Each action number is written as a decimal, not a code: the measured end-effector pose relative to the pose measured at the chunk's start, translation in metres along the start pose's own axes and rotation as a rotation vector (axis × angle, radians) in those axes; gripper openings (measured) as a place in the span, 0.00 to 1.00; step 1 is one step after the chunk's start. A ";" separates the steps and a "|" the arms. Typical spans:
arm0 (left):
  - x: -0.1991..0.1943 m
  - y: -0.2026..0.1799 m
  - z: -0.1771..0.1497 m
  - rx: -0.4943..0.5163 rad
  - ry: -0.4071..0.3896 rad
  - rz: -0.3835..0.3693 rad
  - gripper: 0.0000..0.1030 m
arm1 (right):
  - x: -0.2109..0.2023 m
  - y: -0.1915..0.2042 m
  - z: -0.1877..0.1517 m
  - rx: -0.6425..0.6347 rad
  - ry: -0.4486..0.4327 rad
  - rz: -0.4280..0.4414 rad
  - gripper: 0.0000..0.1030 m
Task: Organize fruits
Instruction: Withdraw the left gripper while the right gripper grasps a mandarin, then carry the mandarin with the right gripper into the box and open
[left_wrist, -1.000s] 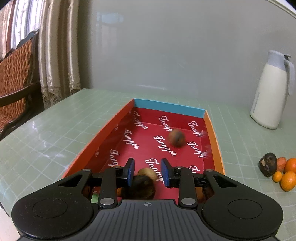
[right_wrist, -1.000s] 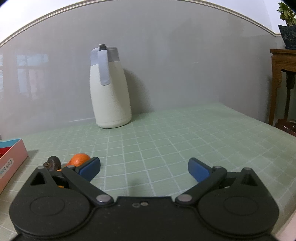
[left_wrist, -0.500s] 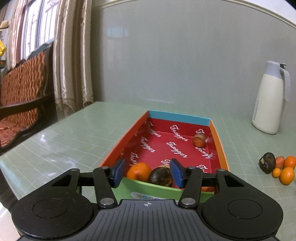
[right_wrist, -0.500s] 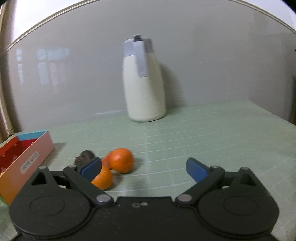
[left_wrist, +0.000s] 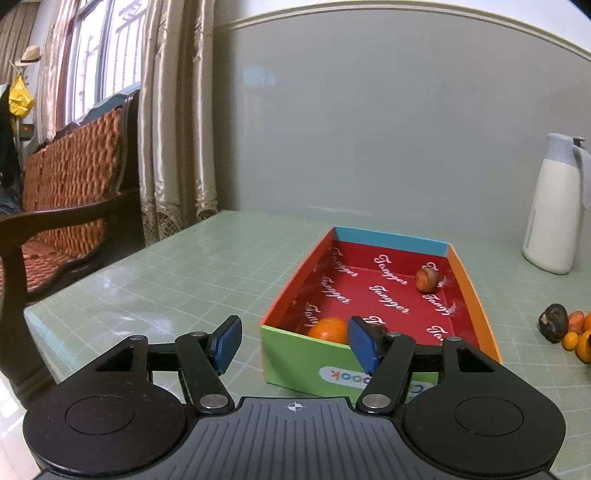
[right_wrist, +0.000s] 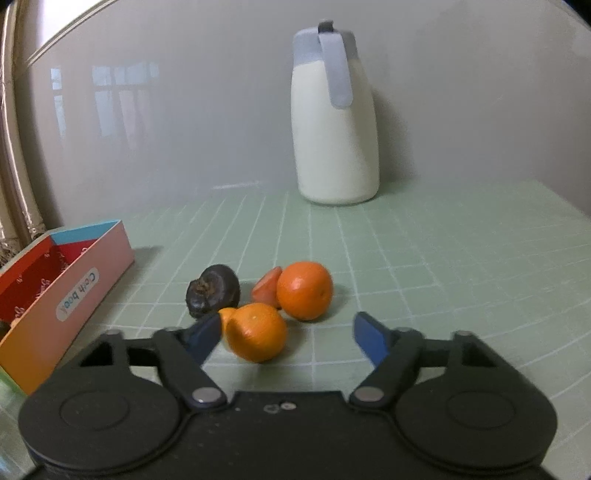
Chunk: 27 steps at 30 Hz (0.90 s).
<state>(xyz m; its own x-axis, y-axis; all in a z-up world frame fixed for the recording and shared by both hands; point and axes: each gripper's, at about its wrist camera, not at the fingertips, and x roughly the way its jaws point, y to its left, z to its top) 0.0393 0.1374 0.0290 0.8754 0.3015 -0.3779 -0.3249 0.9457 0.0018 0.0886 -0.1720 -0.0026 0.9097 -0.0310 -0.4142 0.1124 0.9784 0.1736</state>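
Note:
A shallow cardboard box with a red floor lies on the green table; it holds an orange, a dark fruit partly hidden behind a finger, and a brownish fruit at its far end. My left gripper hangs before the box's near left corner, its jaws opening, nothing between them. To the right lies a fruit pile: a dark fruit, two oranges and a reddish piece. My right gripper is just short of the near orange, jaws closing, pads not touching it.
A white jug with a grey lid stands at the back by the grey wall. The box sits left of the pile. A wooden wicker bench and curtains stand beyond the table's left edge.
My left gripper has let go of the dark fruit in the box, opened and drawn back to the left. My right gripper has swung left toward the fruit pile and narrowed.

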 end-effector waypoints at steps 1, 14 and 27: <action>-0.001 0.002 -0.001 -0.001 -0.002 0.002 0.62 | 0.001 0.000 0.000 0.007 0.007 -0.001 0.71; -0.001 0.016 -0.007 -0.025 0.004 0.033 0.63 | 0.010 0.009 -0.002 0.011 0.041 0.064 0.38; -0.004 0.030 -0.009 -0.047 0.006 0.060 0.64 | 0.004 0.017 -0.002 -0.032 0.005 0.077 0.37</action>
<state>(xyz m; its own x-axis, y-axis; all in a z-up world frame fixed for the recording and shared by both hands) 0.0231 0.1631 0.0222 0.8518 0.3569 -0.3835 -0.3935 0.9192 -0.0184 0.0934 -0.1549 -0.0031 0.9131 0.0454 -0.4052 0.0295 0.9838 0.1766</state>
